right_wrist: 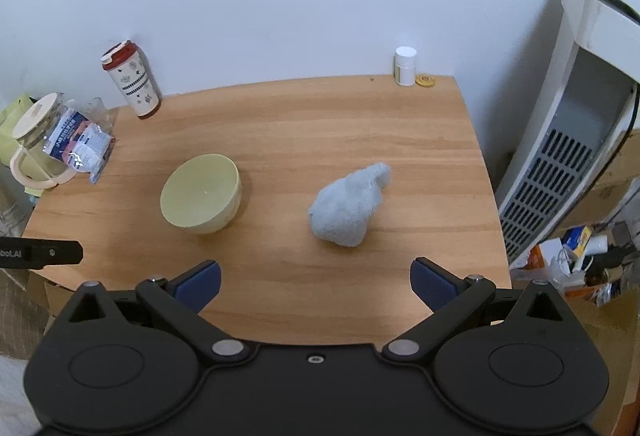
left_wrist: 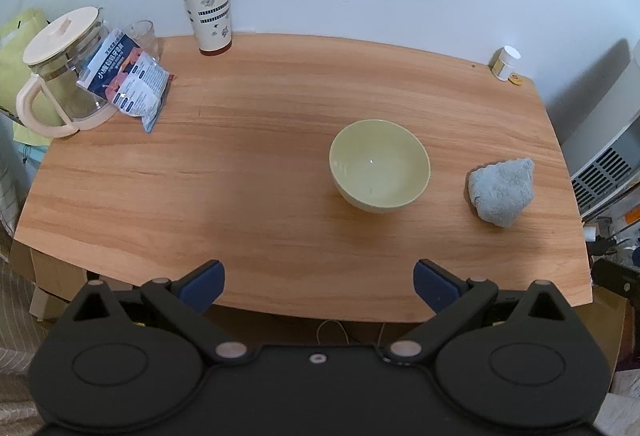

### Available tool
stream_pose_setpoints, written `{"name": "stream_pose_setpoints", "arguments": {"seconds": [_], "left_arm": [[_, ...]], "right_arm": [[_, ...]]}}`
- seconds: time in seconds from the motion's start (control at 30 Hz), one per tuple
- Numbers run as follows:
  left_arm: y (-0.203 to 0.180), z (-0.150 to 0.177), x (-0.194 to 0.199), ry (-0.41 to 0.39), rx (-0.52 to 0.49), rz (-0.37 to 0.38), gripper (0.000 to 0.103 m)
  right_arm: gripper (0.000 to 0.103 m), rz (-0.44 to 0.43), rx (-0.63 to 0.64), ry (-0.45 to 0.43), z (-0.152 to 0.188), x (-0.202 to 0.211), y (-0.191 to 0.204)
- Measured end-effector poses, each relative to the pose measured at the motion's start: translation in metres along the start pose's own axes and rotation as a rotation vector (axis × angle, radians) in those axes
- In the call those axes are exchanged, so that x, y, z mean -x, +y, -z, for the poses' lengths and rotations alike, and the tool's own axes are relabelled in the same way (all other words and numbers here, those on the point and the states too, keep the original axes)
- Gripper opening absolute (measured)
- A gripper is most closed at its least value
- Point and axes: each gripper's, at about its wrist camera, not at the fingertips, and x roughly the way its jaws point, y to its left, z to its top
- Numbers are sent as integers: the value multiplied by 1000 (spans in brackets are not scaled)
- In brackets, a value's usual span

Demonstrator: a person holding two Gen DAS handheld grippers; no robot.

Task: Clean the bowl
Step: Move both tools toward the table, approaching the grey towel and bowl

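On table: one bowl, one cloth; two tools spread.

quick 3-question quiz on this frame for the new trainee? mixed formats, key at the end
1. True or false: the right tool is shut on the grey cloth.
2. In the right wrist view, the green bowl sits to which side of the cloth? A) left B) right C) under it
3. Fill in: the tumbler standing at the table's far edge, by the wall, has a ____ lid.

Key
1. False. Both the right tool and the left tool are open and hold nothing; the cloth lies loose on the table.
2. A. Bowl and cloth stand apart, not touching.
3. Red.
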Motion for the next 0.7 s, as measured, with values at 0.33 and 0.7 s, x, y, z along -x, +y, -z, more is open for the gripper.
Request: {"name": "stream_pose_setpoints", "arguments": {"seconds": [0.33, 0.7], "left_arm": [[0, -2, -6, 24, 20, -1, 103], [-4, -8, -13, 9, 45, -45, 103]], "right_arm": [[103, 40, -2, 17, 4, -3, -6], [103, 55, 91, -23, 1, -5, -5]]}}
